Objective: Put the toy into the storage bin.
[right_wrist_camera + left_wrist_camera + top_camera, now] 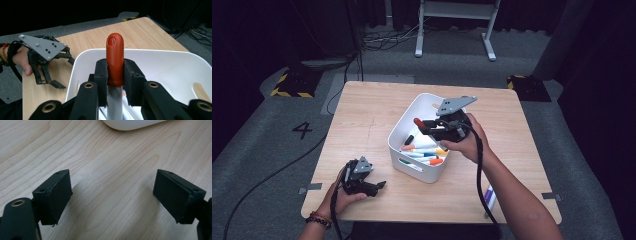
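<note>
1. Marker (418, 123) first, from the high view: your right gripper (428, 126) holds it clamped near the red cap, over the white bin (404, 131) at the middle of the table (362, 125). More markers (424, 152) lie in a loose heap inside, orange, blue and green caps mixed. Another marker (490, 197) lies on the wood near the front edge, just beside your right forearm. Your left gripper (377, 186) rests low over the table's front left part, apart from the bin.

2. Left gripper view: your jaws stand wide with nothing between them, the flat black pads (58, 195) matte and square-edged, over pale, smooth-grained wood. A rounded white corner of the bin (130, 124) shows at the top.

3. Right gripper view: the marker (115, 60) stands upright between the foam-like pads (101, 75), which pinch the glossy, round-tipped cap just above its lower rim; the grey-white barrel (115, 105) runs down below. The bin's (160, 62) walls are smooth, rounded plastic with a slot handle.
   - Your hold is on the cap, not the barrel; I judge a pull or knock could slide the cap off and drop the barrel.
   - Slick round plastic may twist between the pads if you swing quickly.
   - Opening the jaws too near the rim could send it bouncing onto the table.
</note>
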`<action>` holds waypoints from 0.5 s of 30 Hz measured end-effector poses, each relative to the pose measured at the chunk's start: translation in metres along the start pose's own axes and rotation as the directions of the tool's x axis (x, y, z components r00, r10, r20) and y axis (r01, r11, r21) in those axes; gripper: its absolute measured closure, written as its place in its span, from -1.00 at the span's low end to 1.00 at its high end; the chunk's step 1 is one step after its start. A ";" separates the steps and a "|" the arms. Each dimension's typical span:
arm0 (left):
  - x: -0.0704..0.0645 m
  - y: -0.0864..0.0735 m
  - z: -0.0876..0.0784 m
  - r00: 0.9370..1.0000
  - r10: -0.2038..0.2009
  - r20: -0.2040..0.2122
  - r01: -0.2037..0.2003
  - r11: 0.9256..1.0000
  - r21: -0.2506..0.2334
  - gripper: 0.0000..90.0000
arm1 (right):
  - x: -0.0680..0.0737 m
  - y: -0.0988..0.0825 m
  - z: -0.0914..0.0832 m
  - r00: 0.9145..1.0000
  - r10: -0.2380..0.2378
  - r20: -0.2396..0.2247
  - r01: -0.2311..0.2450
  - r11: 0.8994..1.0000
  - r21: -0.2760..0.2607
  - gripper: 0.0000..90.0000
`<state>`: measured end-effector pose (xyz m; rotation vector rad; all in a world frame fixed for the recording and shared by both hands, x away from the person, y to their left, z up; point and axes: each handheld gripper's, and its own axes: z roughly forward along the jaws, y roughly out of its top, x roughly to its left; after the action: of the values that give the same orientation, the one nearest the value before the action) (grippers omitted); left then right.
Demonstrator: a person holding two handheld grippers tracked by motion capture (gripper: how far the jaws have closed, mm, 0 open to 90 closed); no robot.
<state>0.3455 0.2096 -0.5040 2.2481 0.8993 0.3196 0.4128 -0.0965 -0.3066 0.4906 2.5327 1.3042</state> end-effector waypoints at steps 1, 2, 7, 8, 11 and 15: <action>0.000 0.000 0.000 1.000 -0.001 0.001 0.001 1.000 0.000 -0.66 | 0.000 0.001 0.004 1.000 0.003 -0.008 -0.003 1.000 0.008 0.66; 0.000 0.000 0.000 1.000 0.000 0.000 0.000 1.000 0.000 -0.66 | 0.001 0.002 0.010 1.000 0.000 -0.011 0.000 1.000 0.021 0.66; 0.000 0.000 0.000 1.000 -0.002 0.001 0.002 1.000 -0.002 -0.66 | 0.001 0.001 0.030 1.000 0.000 -0.026 0.001 0.998 0.066 0.66; 0.000 0.000 0.000 1.000 0.001 -0.001 -0.001 1.000 -0.003 -0.66 | 0.002 0.001 0.033 1.000 0.005 -0.029 -0.003 0.997 0.083 0.66; 0.000 0.000 0.000 1.000 0.001 0.000 -0.001 1.000 -0.001 -0.66 | 0.002 0.000 0.044 0.999 0.002 -0.032 0.002 0.992 0.125 0.66; 0.000 0.000 0.000 1.000 -0.004 0.003 0.004 1.000 -0.002 -0.66 | 0.002 -0.003 0.057 0.998 0.006 -0.056 0.005 0.981 0.194 0.66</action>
<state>0.3454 0.2095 -0.5041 2.2443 0.9016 0.3147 0.4316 -0.0556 -0.3413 0.4991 2.7222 1.0900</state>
